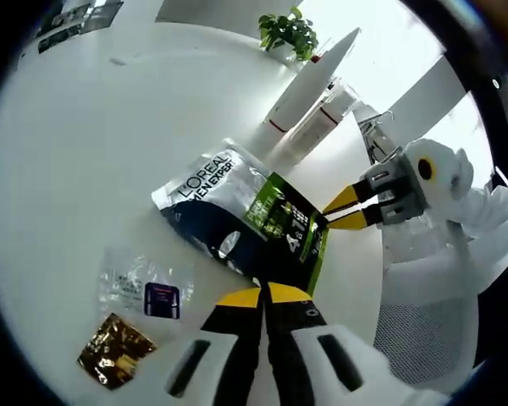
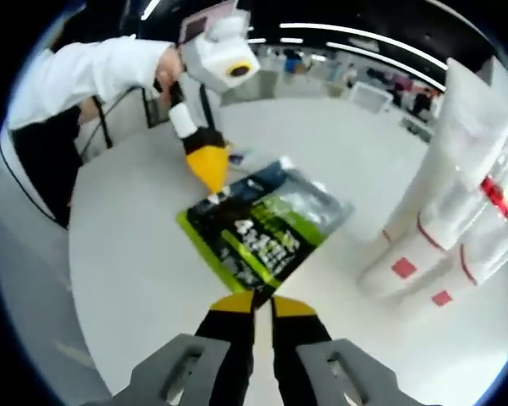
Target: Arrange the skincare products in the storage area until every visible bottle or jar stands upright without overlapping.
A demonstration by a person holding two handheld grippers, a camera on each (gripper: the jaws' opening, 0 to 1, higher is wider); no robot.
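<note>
**Flat pouch pinched at both ends**

The dark blue and green foil sachet pack (image 1: 254, 216) is lying flat, its long axis running between the claws. The left gripper (image 1: 263, 295) is clenching its near edge; the right gripper (image 2: 254, 303) is nipping the opposite edge. White upright tubes with red bands (image 2: 457, 194) are standing beyond, to the right gripper's right.

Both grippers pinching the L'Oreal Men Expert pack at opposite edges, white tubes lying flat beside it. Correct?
Not quite: the white tubes stand upright on their caps beside the pack, not flat; the right gripper view shows it. The rest holds: the left gripper and the right gripper are each closed at an edge of the L'Oreal Men Expert pack, on opposite sides.
</note>
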